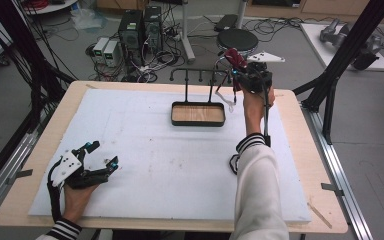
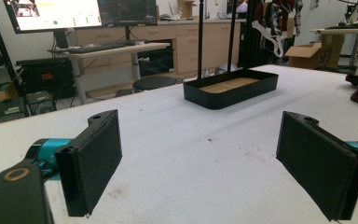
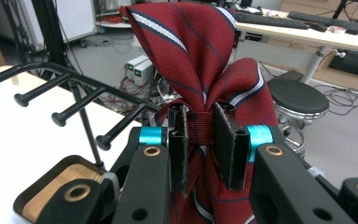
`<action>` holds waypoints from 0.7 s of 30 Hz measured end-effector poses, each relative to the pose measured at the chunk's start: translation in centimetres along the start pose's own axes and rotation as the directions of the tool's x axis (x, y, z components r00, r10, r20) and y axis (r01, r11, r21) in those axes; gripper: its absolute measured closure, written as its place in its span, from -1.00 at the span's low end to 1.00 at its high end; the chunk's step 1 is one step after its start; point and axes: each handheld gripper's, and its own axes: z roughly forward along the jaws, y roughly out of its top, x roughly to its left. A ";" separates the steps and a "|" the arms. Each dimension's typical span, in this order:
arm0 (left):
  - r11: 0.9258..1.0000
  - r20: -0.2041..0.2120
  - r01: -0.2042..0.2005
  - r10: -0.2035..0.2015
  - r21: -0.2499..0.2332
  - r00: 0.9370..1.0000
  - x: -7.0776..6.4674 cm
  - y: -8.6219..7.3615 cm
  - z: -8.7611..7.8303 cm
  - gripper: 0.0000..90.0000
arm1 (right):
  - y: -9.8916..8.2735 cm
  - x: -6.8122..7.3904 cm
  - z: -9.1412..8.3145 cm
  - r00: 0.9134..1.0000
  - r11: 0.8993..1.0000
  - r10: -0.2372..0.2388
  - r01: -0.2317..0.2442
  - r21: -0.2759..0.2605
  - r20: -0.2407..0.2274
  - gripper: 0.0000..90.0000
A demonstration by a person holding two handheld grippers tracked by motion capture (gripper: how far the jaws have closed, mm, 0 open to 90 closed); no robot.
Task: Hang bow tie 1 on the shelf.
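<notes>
A dark red tie (image 3: 193, 51) with white and navy stripes is bunched between the jaws of my right gripper (image 3: 201, 140), which is shut on it. From above, that gripper (image 1: 237, 67) is raised over the far right of the table with the tie (image 1: 235, 56), just right of a black peg rack (image 1: 195, 74). The rack's pegs (image 3: 74, 95) stick out left of the tie. Below the rack lies its black tray with a wooden floor (image 1: 198, 114). My left gripper (image 1: 103, 154) rests open at the near left; its pads (image 2: 93, 158) have nothing between them.
A white foam sheet (image 1: 155, 160) covers the wooden tabletop. The tray (image 2: 230, 88) lies far ahead of the left gripper. Computers, cables and a round stool (image 1: 236, 39) are on the floor beyond the table. Black frame posts (image 1: 340, 60) rise at the right.
</notes>
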 end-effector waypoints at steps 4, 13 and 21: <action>1.000 -0.001 -0.001 0.001 0.004 1.000 0.0 0.0 0.0 -0.68 | -0.5 -0.8 0.3 1.000 0.999 0.013 -0.014 0.031 0.014 0.70; 1.000 -0.002 -0.003 0.003 0.003 1.000 -0.1 0.0 0.0 -0.68 | -1.5 -2.2 0.7 0.998 0.996 0.042 -0.045 0.075 0.035 0.70; 1.000 -0.002 -0.005 0.005 0.003 1.000 -0.1 0.0 0.0 -0.68 | -2.5 -3.1 1.0 0.998 0.991 0.058 -0.061 0.120 0.027 0.70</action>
